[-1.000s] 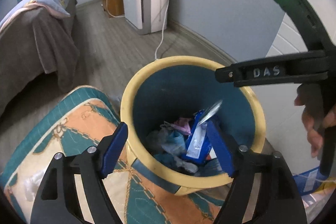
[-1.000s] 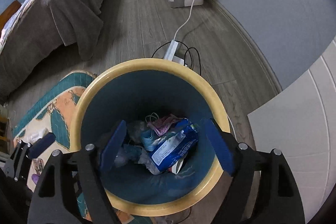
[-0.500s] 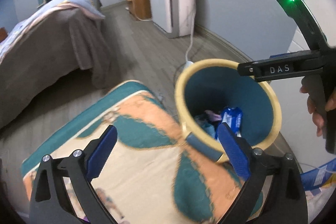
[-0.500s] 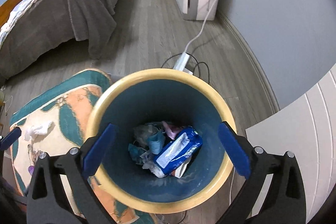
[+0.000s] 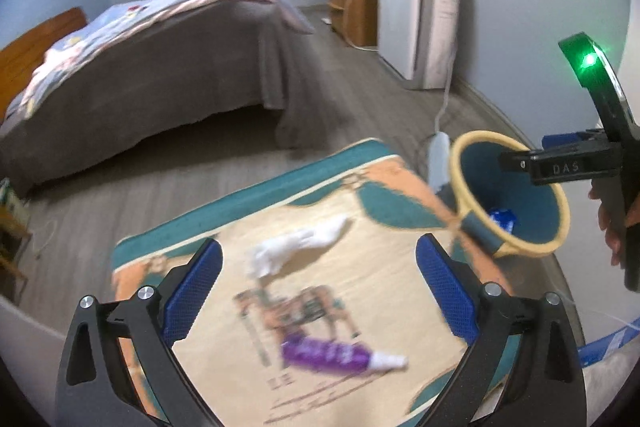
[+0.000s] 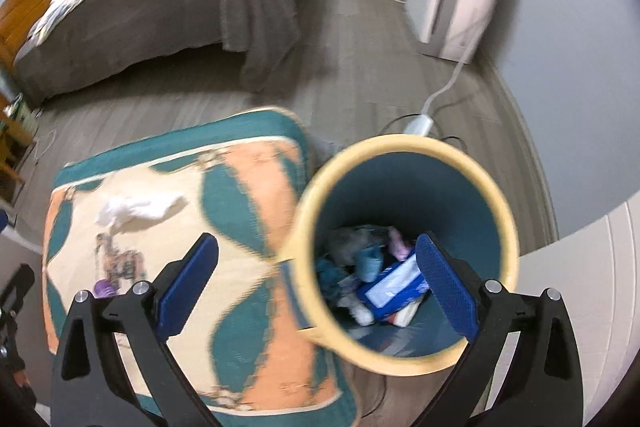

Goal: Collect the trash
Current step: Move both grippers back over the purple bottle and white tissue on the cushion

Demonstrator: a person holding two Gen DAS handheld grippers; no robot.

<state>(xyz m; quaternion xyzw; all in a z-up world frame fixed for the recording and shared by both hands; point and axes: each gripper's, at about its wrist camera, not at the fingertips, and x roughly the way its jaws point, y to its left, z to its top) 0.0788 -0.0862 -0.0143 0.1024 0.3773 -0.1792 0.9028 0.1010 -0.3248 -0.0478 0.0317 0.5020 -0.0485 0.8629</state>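
Note:
A yellow-rimmed bin (image 6: 404, 147) with a teal inside stands at the rug's right edge; the same bin (image 5: 516, 249) sits far right in the left wrist view. In it lie a blue packet (image 6: 394, 293) and crumpled scraps. On the patterned rug (image 5: 400, 291) lie a crumpled white tissue (image 5: 296, 251) and a purple wrapper (image 5: 326, 355); the tissue (image 6: 136, 207) and wrapper (image 6: 105, 287) also show in the right wrist view. My left gripper (image 5: 318, 291) hangs open above the rug, nothing between its pads. My right gripper (image 6: 316, 291) is open over the bin's left rim.
A bed (image 5: 168, 67) with a grey cover fills the back left. A white appliance (image 5: 416, 27) stands by the far wall, its cord running to a power strip (image 6: 418, 125) behind the bin. A white cabinet (image 6: 580, 307) is at right. A hand (image 5: 612, 227) holds the right gripper.
Both grippers opened wider and pulled back from the bin towards the left. The left view now looks down on the rug with the tissue and wrapper; the blue packet lies in the bin.

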